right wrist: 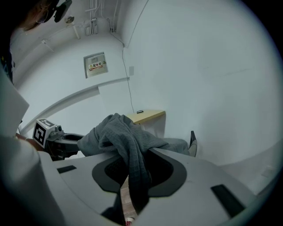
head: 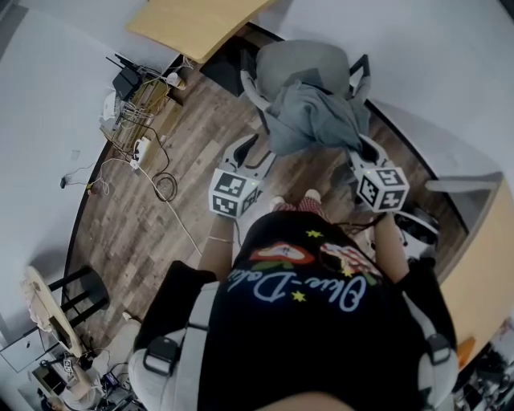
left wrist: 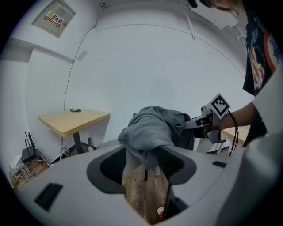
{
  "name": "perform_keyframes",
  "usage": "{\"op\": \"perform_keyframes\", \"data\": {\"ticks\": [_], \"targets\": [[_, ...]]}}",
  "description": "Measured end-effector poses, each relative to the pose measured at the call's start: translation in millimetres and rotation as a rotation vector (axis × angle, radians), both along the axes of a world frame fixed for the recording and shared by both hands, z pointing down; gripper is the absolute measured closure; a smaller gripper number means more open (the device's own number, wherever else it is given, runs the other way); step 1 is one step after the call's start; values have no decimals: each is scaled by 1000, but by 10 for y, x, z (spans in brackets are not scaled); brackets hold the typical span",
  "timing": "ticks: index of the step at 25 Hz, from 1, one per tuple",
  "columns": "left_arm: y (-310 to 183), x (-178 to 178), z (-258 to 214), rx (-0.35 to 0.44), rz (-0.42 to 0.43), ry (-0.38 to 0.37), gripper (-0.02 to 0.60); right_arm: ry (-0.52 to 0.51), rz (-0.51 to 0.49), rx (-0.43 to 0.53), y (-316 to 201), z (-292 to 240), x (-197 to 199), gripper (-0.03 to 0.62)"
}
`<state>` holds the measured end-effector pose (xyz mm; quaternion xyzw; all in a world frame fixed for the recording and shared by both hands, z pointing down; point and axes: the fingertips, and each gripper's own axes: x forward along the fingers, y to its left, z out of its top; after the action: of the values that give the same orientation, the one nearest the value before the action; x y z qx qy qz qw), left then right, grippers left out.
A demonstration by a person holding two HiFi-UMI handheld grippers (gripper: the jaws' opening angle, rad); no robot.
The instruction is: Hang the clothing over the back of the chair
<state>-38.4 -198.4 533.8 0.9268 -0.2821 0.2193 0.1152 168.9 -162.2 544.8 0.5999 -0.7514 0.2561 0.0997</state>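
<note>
A grey garment (head: 313,119) lies bunched over the back of a grey office chair (head: 301,63). My left gripper (head: 255,150) is at the garment's left edge, and my right gripper (head: 361,146) is at its right edge. In the left gripper view the jaws stand wide apart and the garment (left wrist: 152,130) hangs just past their tips, its lower fold dipping between them without being pinched. In the right gripper view a hanging strip of the garment (right wrist: 135,165) drops between the parted jaws, lying against one and leaving floor visible beside the other.
A light wooden desk (head: 197,24) stands behind the chair. A wire basket with cables (head: 132,120) lies on the wood floor at the left, and a stool (head: 52,301) is at the lower left. Another wooden tabletop (head: 482,273) sits at the right, by the curved white wall.
</note>
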Motion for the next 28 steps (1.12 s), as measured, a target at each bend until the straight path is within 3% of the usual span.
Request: {"op": "perform_keyframes", "data": {"ticks": [7,17,22,28], "targets": [[56,-32,-124,17,22,36,379,5,26,-26,221,40,-65,479],[71,50,-351,58,56,92,380,-17,15,-26,486,34,-154,479],[120,-4,-531,81,35,142,379,-36,35,15,576,-153,-139,479],[85,13,-605,101,40,139,380,-82,73,86,447,-383,-114,480]]}}
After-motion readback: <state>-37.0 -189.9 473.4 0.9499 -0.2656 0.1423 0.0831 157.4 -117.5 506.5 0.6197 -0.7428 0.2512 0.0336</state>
